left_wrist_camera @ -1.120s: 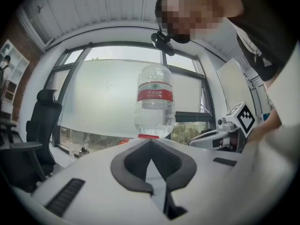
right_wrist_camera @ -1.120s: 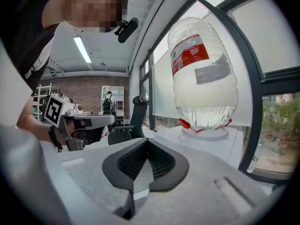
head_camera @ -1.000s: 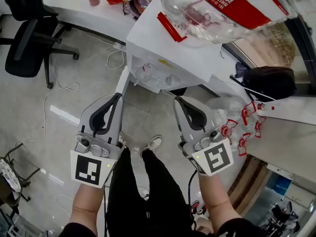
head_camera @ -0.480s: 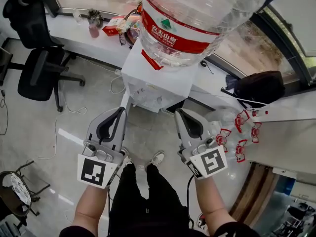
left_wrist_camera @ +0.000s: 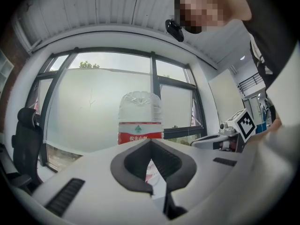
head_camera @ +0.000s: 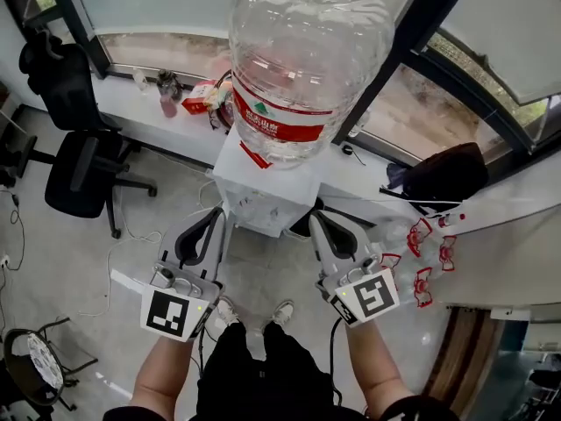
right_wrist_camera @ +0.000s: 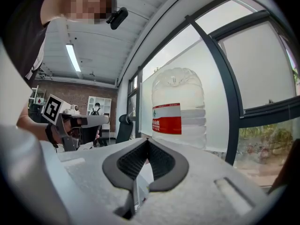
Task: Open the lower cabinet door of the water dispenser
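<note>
An office: black swivel chair (head_camera: 83,172), bottle-topped water dispenser (head_camera: 261,191) (big glazed windows (head_camera: 175,3) behind).

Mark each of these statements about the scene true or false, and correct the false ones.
1. A large clear plastic water bottle with a red label sits on top of the white water dispenser. True.
2. The right gripper is clamped on a cabinet door handle. False: its fingers are together with nothing between them.
3. A black office chair stands on the floor, left of the dispenser in the head view. True.
4. The left gripper holds a cup. False: its fingers are together and it is empty.
</note>
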`<action>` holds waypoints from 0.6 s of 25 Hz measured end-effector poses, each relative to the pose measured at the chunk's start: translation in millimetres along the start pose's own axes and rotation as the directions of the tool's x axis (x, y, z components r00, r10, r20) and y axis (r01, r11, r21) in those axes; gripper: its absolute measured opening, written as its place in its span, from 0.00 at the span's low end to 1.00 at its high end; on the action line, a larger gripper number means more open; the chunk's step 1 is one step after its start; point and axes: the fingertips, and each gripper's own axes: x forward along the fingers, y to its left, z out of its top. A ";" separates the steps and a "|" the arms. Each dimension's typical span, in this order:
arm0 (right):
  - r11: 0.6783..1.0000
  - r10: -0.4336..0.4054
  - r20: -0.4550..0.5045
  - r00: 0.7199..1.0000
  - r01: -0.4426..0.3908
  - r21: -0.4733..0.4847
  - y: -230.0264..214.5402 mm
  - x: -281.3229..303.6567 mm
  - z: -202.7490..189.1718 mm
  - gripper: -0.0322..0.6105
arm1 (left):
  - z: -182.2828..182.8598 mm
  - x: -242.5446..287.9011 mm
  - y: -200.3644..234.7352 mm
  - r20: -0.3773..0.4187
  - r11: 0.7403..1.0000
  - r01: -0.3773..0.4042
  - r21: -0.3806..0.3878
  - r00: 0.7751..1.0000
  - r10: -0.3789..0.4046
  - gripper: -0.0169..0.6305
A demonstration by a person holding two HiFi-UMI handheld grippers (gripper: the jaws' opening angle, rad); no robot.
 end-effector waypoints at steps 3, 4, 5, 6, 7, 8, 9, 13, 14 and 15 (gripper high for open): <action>1.000 -0.020 0.020 1.000 0.020 -0.004 -9.5 -7.5 16.9 0.06 | 17.4 5.3 -4.1 0.013 1.000 0.015 0.017 1.000 -0.015 0.04; 1.000 -0.026 0.024 0.999 0.026 -0.002 -13.6 -9.7 21.3 0.06 | 23.2 7.1 -5.2 0.019 1.000 0.016 0.023 1.000 -0.017 0.04; 0.999 -0.032 0.028 0.999 0.032 0.000 -17.7 -11.9 25.2 0.06 | 29.0 8.5 -6.1 0.027 0.999 0.018 0.027 0.999 -0.018 0.04; 0.999 -0.038 0.034 0.999 0.037 0.003 -21.4 -14.2 29.3 0.06 | 34.5 9.4 -6.8 0.034 0.999 0.018 0.029 0.999 -0.019 0.04; 0.999 -0.043 0.040 0.998 0.043 0.005 -24.7 -16.5 33.7 0.06 | 39.8 9.9 -7.1 0.041 0.999 0.019 0.030 0.999 -0.020 0.04; 0.999 -0.049 0.047 0.998 0.049 0.006 -27.4 -18.8 38.7 0.06 | 45.0 9.9 -7.3 0.048 0.999 0.018 0.031 0.999 -0.019 0.04; 0.999 -0.053 0.055 0.997 0.053 0.007 -29.7 -21.0 43.9 0.06 | 50.4 9.8 -7.3 0.056 0.999 0.016 0.033 0.998 -0.018 0.04; 0.999 -0.054 0.085 0.995 0.055 0.001 -35.7 -27.5 64.6 0.06 | 74.5 7.5 -9.0 0.095 0.998 0.009 0.069 0.995 -0.015 0.04; 0.999 -0.052 0.092 0.994 0.052 -0.001 -37.0 -28.6 68.9 0.06 | 78.8 6.4 -9.5 0.100 0.997 0.006 0.080 0.995 -0.014 0.04; 0.999 -0.050 0.098 0.994 0.050 -0.002 -38.6 -29.6 72.7 0.06 | 82.6 5.5 -10.2 0.103 0.996 0.003 0.086 0.995 -0.012 0.04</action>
